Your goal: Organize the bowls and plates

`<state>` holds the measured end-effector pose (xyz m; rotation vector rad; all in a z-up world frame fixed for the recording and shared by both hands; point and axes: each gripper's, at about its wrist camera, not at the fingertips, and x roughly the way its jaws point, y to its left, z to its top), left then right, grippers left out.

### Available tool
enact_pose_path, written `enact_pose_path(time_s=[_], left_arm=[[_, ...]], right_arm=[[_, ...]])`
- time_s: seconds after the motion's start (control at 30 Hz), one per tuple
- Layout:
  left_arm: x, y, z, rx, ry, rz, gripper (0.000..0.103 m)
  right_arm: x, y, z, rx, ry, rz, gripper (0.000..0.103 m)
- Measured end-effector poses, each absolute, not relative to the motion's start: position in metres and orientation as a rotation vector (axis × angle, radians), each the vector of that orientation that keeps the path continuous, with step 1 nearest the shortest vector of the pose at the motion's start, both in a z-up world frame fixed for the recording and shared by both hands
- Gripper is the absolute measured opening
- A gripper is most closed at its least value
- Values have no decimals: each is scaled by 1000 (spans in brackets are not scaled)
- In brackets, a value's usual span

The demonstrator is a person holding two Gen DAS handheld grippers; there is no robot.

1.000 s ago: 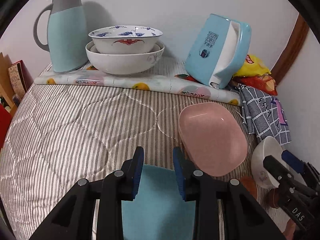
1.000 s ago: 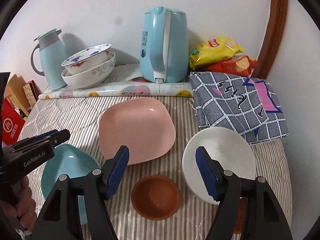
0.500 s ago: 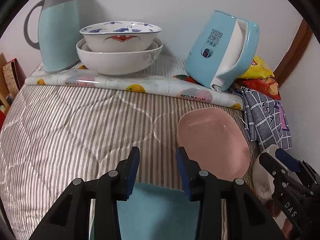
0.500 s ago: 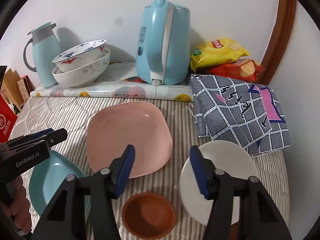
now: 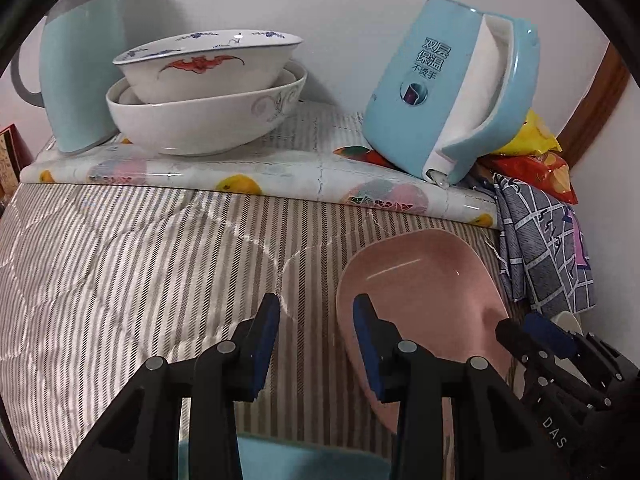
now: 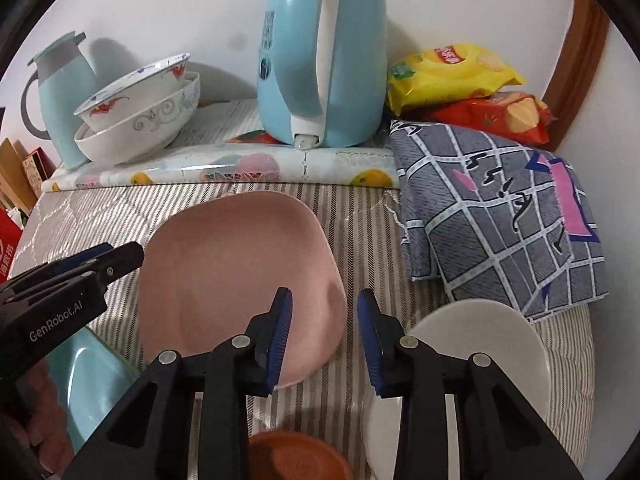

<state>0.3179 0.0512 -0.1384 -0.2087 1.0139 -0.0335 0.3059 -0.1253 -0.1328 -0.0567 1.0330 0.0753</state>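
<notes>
A pink square plate [image 6: 236,280] lies on the striped quilt [image 5: 120,264]; it also shows in the left wrist view [image 5: 424,304]. My right gripper [image 6: 325,316] is open, its left finger over the plate's near right corner. My left gripper [image 5: 316,320] is open and empty, just left of the plate. A teal plate [image 6: 96,380] lies under the left gripper, its edge in the left wrist view [image 5: 288,460]. A white plate [image 6: 480,356] and a small brown dish [image 6: 296,460] lie at the right. Two stacked bowls [image 5: 204,96] sit at the back.
A blue electric kettle [image 6: 324,52] and a teal thermos jug [image 5: 80,68] stand on a fruit-print mat [image 5: 280,176] by the wall. A grey checked cloth [image 6: 500,216] and snack bags [image 6: 460,80] lie at the back right.
Both grippers have moved forward toward the pink plate. The right gripper's jaws have narrowed. The teal plate has slid mostly out of the left wrist view.
</notes>
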Motion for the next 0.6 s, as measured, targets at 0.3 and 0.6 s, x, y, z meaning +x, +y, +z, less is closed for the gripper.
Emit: enact_pose_path(time_s=[0.3,0.6], left_arm=[[335,47,-150,-206,1021,-22,34],[346,39,-163,-204,1057,-52,25]], right_arm=[[323,-124,-141,-112,1049,49,34],[335,-116,-151,-176,1077,61,31]])
